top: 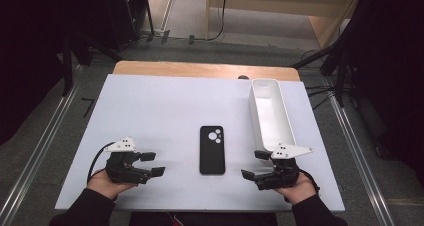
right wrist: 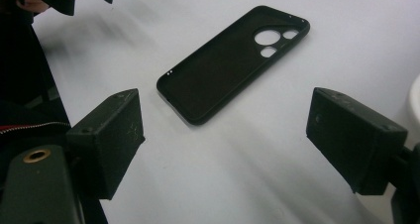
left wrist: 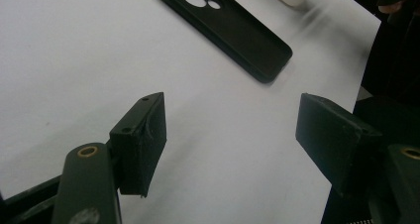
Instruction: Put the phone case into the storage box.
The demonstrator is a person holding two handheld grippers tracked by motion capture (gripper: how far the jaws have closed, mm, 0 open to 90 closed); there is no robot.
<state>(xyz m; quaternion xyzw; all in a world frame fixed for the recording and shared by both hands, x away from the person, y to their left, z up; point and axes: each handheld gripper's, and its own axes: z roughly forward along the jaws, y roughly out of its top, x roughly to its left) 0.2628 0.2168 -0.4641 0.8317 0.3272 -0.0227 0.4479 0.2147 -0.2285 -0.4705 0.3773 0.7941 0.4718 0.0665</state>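
Both grippers seen at worktop's near edge in high view: left gripper (top: 153, 164) near left corner, right gripper (top: 254, 164) toward right, each with jaws spread wide, nothing held. Black phone case (top: 212, 149) laid flat between them, camera holes at far end, untouched. White oblong tray (top: 286, 117) set along right edge.

Left gripper view: jaws wide apart, empty; phone case (left wrist: 233, 29) seen beyond them, open side up.

Right gripper view: jaws wide apart, empty; phone case (right wrist: 233, 60) seen ahead, inner face up.
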